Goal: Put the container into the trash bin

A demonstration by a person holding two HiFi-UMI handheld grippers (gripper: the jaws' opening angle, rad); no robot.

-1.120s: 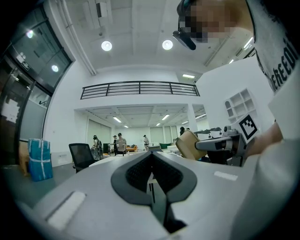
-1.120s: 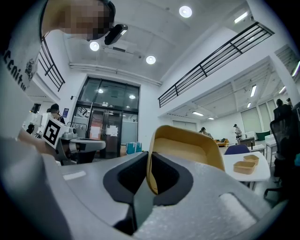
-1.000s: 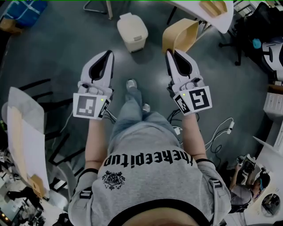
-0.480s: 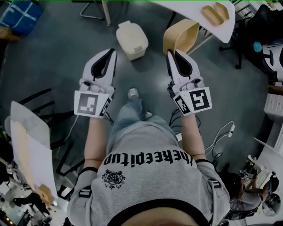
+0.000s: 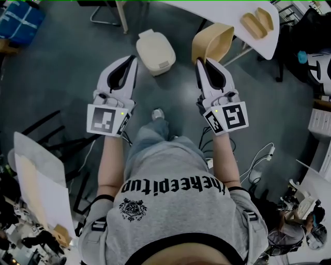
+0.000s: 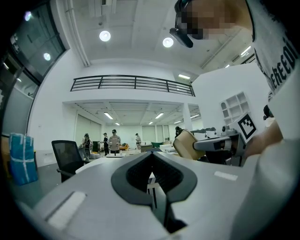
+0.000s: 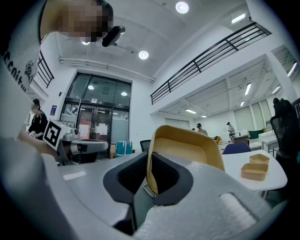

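Note:
A tan paper container (image 5: 212,42) is held up by its rim in my right gripper (image 5: 200,61), which is shut on it; in the right gripper view the container (image 7: 187,147) stands between the jaws, open side facing right. A cream trash bin (image 5: 155,51) with a closed lid stands on the grey floor ahead, between the two grippers and a little left of the container. My left gripper (image 5: 133,60) is shut with nothing in it, its tip near the bin's left side. The left gripper (image 6: 151,157) shows the container (image 6: 188,144) off to its right.
A white table (image 5: 243,20) at the upper right carries two more tan containers (image 5: 258,21). Chair legs (image 5: 106,10) stand at the top left and a blue bag (image 5: 20,20) lies far left. Cables (image 5: 258,155) trail on the floor at right.
The person has stepped forward: the trash bin and table have slid down in the head view, closer to the grippers. Both grippers keep their pose and the container stays clamped.

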